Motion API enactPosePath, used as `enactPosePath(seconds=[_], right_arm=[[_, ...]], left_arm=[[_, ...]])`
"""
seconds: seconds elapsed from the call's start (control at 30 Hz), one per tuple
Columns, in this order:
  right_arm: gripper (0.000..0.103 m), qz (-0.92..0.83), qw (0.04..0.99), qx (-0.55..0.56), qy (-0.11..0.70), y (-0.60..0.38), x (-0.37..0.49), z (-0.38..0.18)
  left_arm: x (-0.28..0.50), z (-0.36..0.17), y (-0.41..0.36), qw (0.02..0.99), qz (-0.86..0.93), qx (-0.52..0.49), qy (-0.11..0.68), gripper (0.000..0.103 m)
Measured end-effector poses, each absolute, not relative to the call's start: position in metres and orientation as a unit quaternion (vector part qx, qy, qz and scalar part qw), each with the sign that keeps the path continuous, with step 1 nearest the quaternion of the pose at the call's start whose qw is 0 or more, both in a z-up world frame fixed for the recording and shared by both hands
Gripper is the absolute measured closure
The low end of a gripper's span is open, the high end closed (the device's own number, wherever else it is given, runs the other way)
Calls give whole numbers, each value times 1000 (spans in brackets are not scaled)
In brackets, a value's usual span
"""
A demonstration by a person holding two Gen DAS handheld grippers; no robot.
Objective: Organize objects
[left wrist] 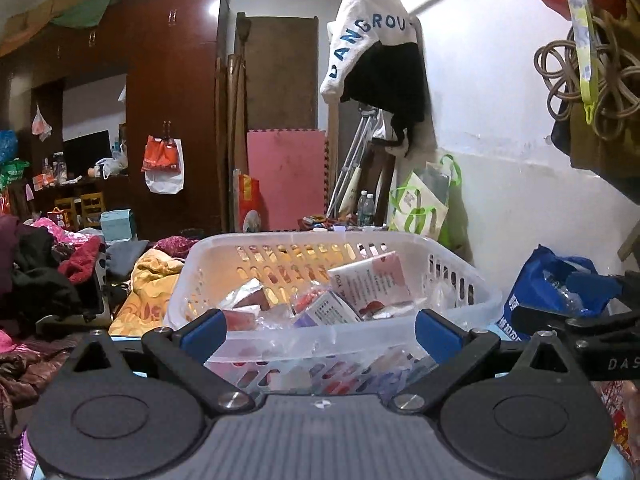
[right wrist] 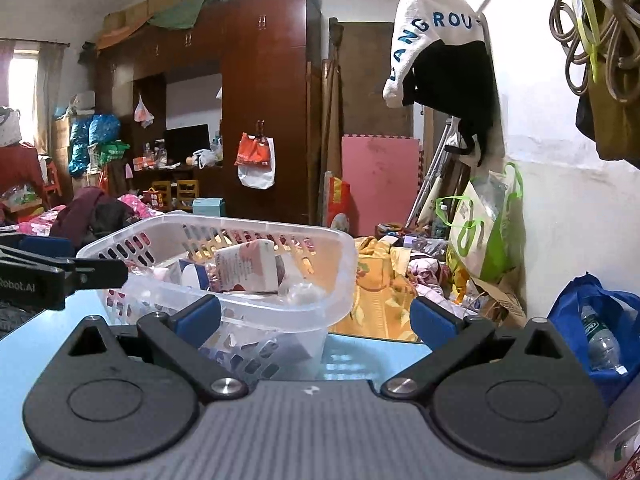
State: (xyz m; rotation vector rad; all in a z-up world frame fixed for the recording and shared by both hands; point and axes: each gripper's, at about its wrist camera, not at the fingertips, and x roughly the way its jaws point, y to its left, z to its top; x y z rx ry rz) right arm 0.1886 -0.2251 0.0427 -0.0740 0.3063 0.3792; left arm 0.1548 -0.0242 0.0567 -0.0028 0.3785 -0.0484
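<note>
I have both grippers low on the blue table (right wrist: 360,350), side by side, facing the basket (left wrist: 320,280). My left gripper (left wrist: 319,330) has its fingers spread wide with nothing between them, and the basket's near rim sits just in front of the pads (left wrist: 204,328). My right gripper (right wrist: 316,320) is spread wide too and empty; from its camera the basket lies to the left, so only its left finger is near the basket's corner. The basket stands on the table and already holds a heap of packets, with a white-and-pink box (left wrist: 370,282) leaning on top. My worry is the basket itself: I judge it light and thin-walled, so if I push forward with either finger against the rim it may slide or tip instead of letting me reach in. The box looks loosely propped and could topple or spill over the rim if I nudge the pile. The grippers are also close together, so swinging one toward the basket could knock the other. The blue bag (right wrist: 600,320) at the right is another thing to snag.
</note>
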Motion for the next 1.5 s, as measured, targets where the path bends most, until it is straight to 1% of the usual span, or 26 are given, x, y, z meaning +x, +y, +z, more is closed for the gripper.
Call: enactPosePath(seconds=[0.5, 1.0, 1.5], right_arm=[[0, 191, 970, -2, 150, -239, 186, 44], [0, 203, 970, -27, 132, -225, 178, 47], [0, 202, 969, -30, 138, -222, 186, 47]], left_arm=[[153, 55, -28, 981, -20, 5, 193, 1], [154, 55, -26, 981, -15, 2, 193, 1], [154, 57, -25, 982, -11, -2, 190, 1]])
